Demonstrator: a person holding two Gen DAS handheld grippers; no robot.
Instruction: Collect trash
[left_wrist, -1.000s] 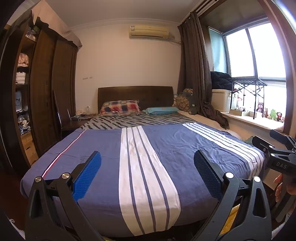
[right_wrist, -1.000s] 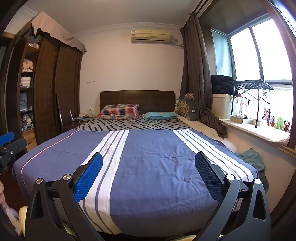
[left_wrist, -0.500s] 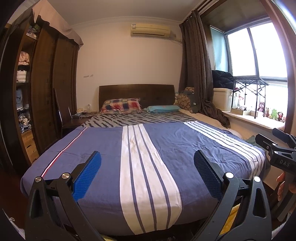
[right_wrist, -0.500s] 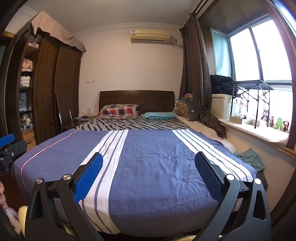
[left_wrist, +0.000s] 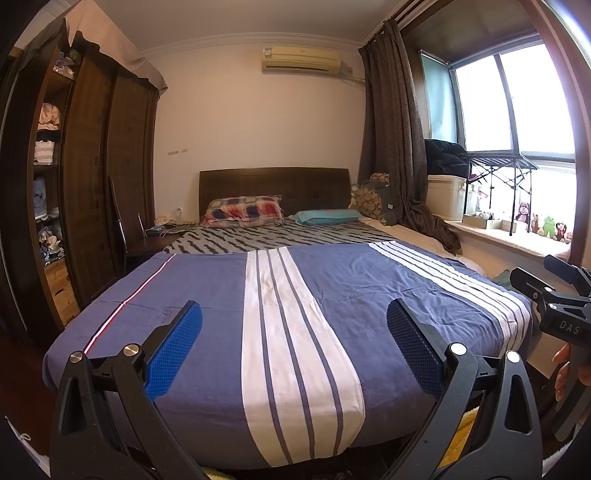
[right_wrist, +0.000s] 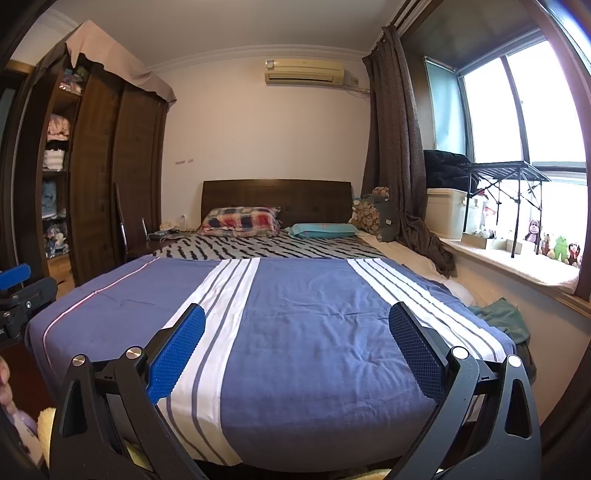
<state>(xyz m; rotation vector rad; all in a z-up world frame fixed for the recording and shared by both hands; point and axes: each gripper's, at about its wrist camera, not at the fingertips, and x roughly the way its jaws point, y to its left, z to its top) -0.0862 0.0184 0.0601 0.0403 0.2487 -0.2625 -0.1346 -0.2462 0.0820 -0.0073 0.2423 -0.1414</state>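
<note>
No piece of trash shows clearly in either view. My left gripper (left_wrist: 293, 321) is open and empty, held above the foot of a bed with a blue striped cover (left_wrist: 207, 295). My right gripper (right_wrist: 295, 325) is open and empty too, over the same bed cover (right_wrist: 314, 295). The right gripper shows at the right edge of the left wrist view (left_wrist: 554, 302). The left gripper shows at the left edge of the right wrist view (right_wrist: 18, 291). Small items lie on a bedside table (right_wrist: 166, 234), too small to name.
A dark wardrobe (left_wrist: 92, 184) with open shelves stands left. A windowsill (right_wrist: 517, 258) with plush toys, a white box and a folding rack runs along the right. A green cloth (right_wrist: 502, 317) lies between bed and sill. Two pillows (left_wrist: 243, 212) rest at the headboard.
Both views have shifted slightly: the left gripper has risen and moved a little. Both grippers stay open and empty.
</note>
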